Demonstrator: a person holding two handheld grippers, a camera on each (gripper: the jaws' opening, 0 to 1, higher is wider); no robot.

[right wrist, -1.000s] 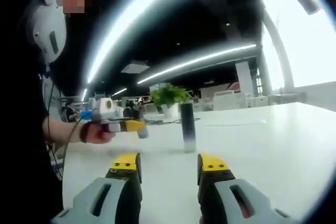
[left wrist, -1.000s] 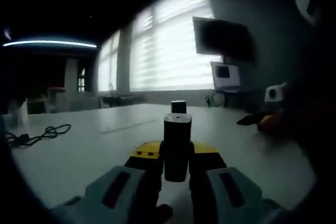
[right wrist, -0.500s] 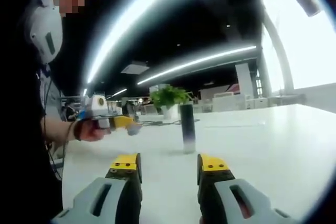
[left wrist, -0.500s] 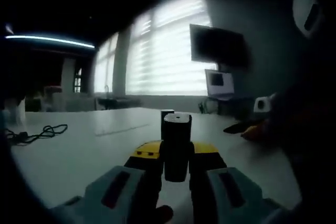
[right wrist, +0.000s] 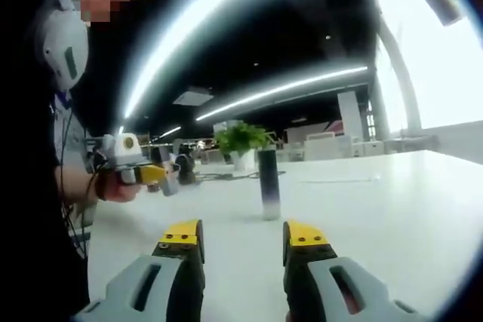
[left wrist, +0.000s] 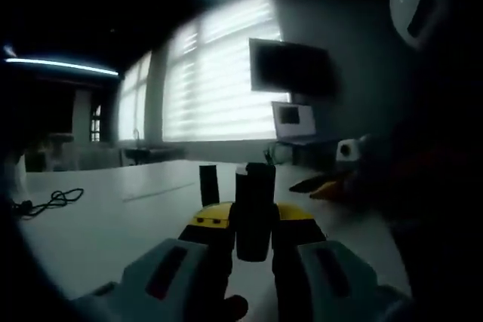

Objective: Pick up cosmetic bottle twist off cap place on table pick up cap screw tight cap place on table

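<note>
**Cap held, bottle waiting on the table**

Cap (left wrist: 254, 213) is pinched between the jaws of the left gripper (left wrist: 253, 235), upright and dark. The bottle (right wrist: 268, 185) stands upright on the white table (right wrist: 392, 209), well ahead of the right gripper (right wrist: 241, 240), whose jaws are spread with nothing between them. In the left gripper view the bottle (left wrist: 208, 185) is a little to the left of the cap.

The step seems to be setting the cap down. It is better to lower it straight, let its base touch the table, then open the jaws slowly so it does not tip or roll.
</note>
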